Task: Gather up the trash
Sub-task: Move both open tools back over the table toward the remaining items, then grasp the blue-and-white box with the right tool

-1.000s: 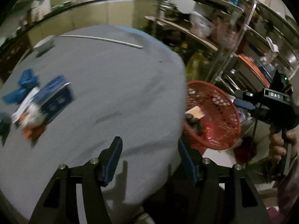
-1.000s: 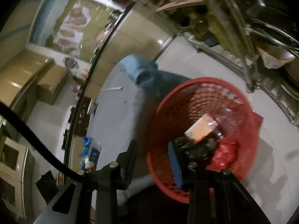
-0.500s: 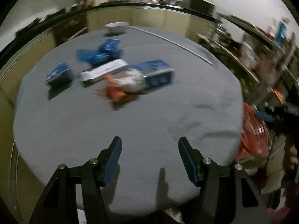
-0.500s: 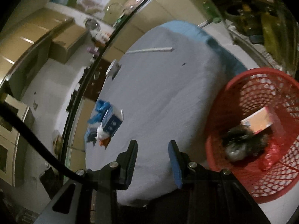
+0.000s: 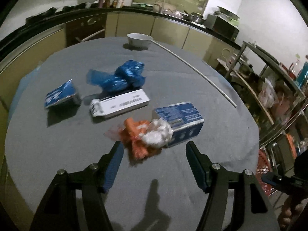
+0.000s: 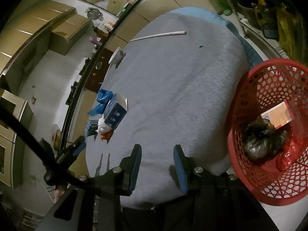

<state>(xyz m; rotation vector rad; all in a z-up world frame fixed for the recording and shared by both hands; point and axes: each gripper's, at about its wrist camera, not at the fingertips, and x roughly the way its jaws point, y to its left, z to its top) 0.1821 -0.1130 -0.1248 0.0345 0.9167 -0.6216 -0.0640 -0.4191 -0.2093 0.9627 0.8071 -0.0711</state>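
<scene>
a: what has just changed for you?

b: my left gripper (image 5: pixel 154 160) has swung off the red basket (image 6: pixel 269 134) and now faces the trash on the grey table (image 5: pixel 192 73). its fingers are spread wide, gripping nothing, with the orange bag (image 5: pixel 134 134) just ahead between them.

a: and your right one?

b: my right gripper (image 6: pixel 156 165) has pulled back from over the basket to the table's near edge. it is released too, nothing between its fingers. that tells me one drop is likely done and the next pick is starting.

a: where is the trash?

b: near the table's middle: the orange bag touching a white wad (image 5: pixel 157 134), which leans on a blue box (image 5: pixel 181 119). behind them lie a white box (image 5: pixel 119 105), a small blue box (image 5: pixel 61 96) toward the left edge, and a crumpled blue bag (image 5: pixel 123 77). a bowl (image 5: pixel 139 39) sits at the far edge, a white rod (image 5: pixel 200 73) toward the right edge.

a: compared with a second ago?

b: then the pile was off at my left; now it is dead centre and closer.
</scene>
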